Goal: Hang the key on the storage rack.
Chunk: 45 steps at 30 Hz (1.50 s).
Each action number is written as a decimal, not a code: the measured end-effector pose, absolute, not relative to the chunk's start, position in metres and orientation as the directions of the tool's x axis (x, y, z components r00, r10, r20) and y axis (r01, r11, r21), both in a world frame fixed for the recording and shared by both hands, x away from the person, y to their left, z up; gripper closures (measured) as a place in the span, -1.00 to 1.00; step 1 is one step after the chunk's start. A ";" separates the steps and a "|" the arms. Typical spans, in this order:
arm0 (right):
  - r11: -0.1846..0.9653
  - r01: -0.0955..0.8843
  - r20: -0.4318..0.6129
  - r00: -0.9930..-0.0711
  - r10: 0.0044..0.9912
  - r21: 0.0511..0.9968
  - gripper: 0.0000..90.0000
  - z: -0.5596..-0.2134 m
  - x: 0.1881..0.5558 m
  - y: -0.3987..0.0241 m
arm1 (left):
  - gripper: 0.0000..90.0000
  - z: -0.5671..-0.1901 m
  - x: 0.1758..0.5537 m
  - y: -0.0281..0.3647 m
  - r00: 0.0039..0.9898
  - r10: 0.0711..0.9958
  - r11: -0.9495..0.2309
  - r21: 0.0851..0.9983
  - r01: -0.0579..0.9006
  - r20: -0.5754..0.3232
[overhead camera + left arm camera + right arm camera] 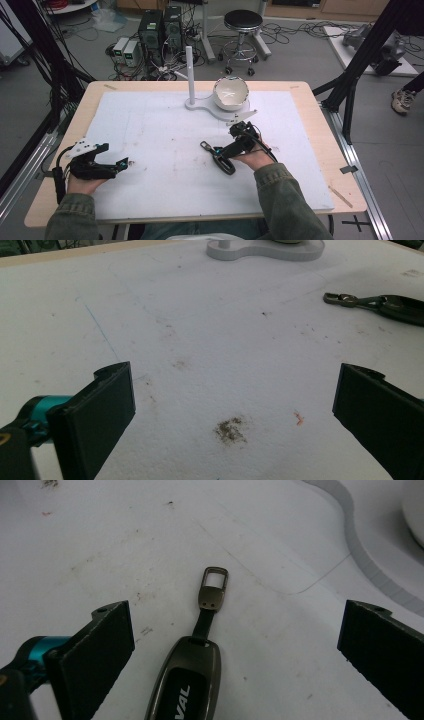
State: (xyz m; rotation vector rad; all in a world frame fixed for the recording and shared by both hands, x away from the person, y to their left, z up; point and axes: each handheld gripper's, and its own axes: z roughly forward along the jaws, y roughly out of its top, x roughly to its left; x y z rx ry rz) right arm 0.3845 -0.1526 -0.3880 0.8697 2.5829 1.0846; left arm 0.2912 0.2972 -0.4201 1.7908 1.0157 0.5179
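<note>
A dark metal key fob (192,680) with a short strap and a rectangular clasp (214,587) lies flat on the white mat. My right gripper (235,625) hovers over it, open wide, with the fob between the jaws and touching neither. In the high view the fob (220,159) lies just left of my right hand, under the right gripper (226,151). My left gripper (124,162) rests low at the mat's left side, open and holding nothing. From the left gripper (232,390) the fob (395,305) appears far off to the right.
A white bowl (230,93) sits on a white stand base (210,107) with an upright post (190,70) at the back centre. The white mat (150,130) covers most of the wooden table (320,140). A stool (242,22), computers (160,30) and cables lie beyond.
</note>
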 end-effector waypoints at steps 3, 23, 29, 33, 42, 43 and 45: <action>0.577 0.458 0.046 -0.808 0.587 0.676 -0.99 -0.389 0.389 -0.146 | -0.91 -0.420 0.291 0.297 0.561 0.822 -0.175 0.896 0.408 -0.095; 0.686 0.498 0.047 -0.825 0.563 0.530 -0.99 -0.403 0.408 -0.114 | -0.91 -0.421 0.293 0.297 0.562 0.821 -0.177 0.892 0.417 -0.100; 0.732 0.512 0.028 -0.827 0.561 0.449 -0.89 -0.407 0.411 -0.098 | -0.91 -0.422 0.293 0.297 0.564 0.820 -0.183 0.890 0.418 -0.096; 0.749 0.543 0.020 -0.814 0.580 0.380 -0.69 -0.409 0.414 -0.092 | -0.91 -0.421 0.293 0.297 0.561 0.823 -0.184 0.892 0.413 -0.090; 0.756 0.582 0.059 -0.802 0.595 0.300 -0.18 -0.412 0.418 -0.089 | -0.91 -0.421 0.293 0.298 0.556 0.826 -0.183 0.891 0.416 -0.090; 0.756 0.582 0.058 -0.802 0.594 0.299 -0.09 -0.412 0.418 -0.089 | -0.91 -0.422 0.294 0.298 0.556 0.826 -0.180 0.891 0.416 -0.093; 0.753 0.587 0.051 -0.797 0.601 0.296 0.08 -0.411 0.418 -0.089 | -0.91 -0.422 0.294 0.298 0.559 0.824 -0.184 0.891 0.416 -0.091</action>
